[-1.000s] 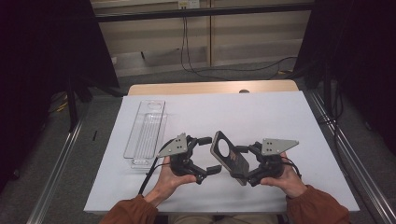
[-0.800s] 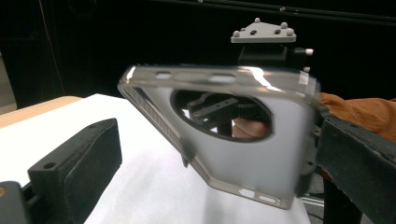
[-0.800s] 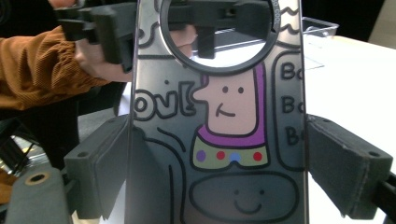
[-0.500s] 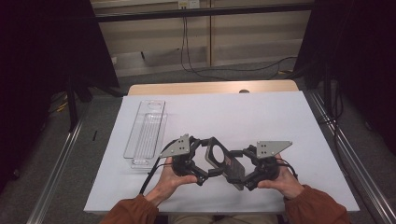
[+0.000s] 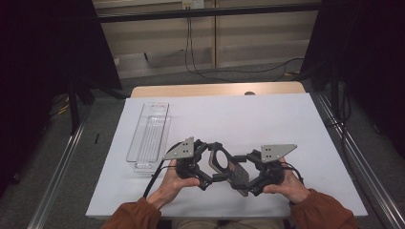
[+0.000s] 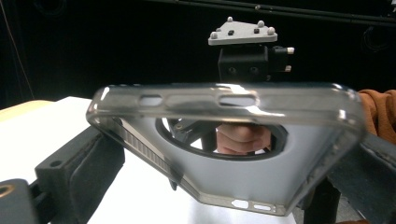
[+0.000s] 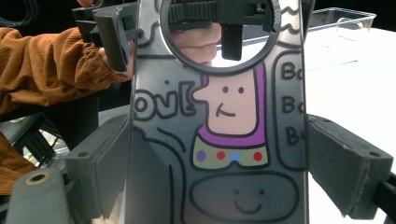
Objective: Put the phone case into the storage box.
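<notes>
A translucent grey phone case (image 5: 228, 168) with a round hole and a cartoon figure printed on it (image 7: 233, 116) hangs above the white table top (image 5: 267, 119), near its front edge. My right gripper (image 5: 248, 183) is shut on the case's lower part, and in the right gripper view (image 7: 217, 186) the pads press on both long sides. My left gripper (image 5: 210, 164) has come in from the left and grips the end by the hole. In the left gripper view (image 6: 219, 186) the case (image 6: 233, 177) spans the jaws, tilted, its side edge uppermost.
A clear plastic tray (image 5: 149, 137) lies on the left of the table, also seen far off as a clear tray (image 7: 345, 18). Bare wood (image 5: 215, 89) shows at the table's back edge. Metal rails (image 5: 62, 167) run along both sides.
The left gripper has moved right onto the case, which the right gripper held up before. The case has tipped flatter and both hands now sit closer together.
</notes>
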Motion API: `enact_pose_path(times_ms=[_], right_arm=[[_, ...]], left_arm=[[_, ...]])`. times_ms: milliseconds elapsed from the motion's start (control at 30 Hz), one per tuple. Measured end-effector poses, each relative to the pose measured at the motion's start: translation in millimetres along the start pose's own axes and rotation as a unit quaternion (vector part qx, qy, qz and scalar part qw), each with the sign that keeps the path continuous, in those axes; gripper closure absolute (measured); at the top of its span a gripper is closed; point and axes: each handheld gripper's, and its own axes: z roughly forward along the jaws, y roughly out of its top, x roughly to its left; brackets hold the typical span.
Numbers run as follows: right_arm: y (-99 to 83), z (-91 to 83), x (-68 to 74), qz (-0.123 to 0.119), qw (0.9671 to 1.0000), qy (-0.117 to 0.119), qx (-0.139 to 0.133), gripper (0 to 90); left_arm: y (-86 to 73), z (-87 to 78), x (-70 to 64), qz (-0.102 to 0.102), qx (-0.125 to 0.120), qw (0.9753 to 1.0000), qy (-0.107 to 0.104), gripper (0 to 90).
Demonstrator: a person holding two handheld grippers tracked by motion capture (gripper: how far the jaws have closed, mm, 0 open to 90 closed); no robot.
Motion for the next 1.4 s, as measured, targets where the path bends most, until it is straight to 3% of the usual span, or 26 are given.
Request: enact_pose_path(times_ms=[233, 833, 1400], right_arm=[[-0.6, 1.1, 0.8, 0.0, 1.0, 0.001, 0.005, 12.2], [-0.2, -0.1, -2.4, -0.011, 0.9998, -0.013, 0.01, 11.8], [0.3, 2.7, 0.6, -0.016, 0.9993, -0.031, 0.011, 8.0]], left_arm=[[-0.4, 0.7, 0.5, -0.004, 0.002, 1.0, -0.007, 6.2], [2.5, 2.2, 1.2, -0.006, 0.02, 0.9997, 0.009, 9.9], [7.1, 6.6, -5.3, -0.015, 0.018, 0.9994, 0.024, 13.2]])
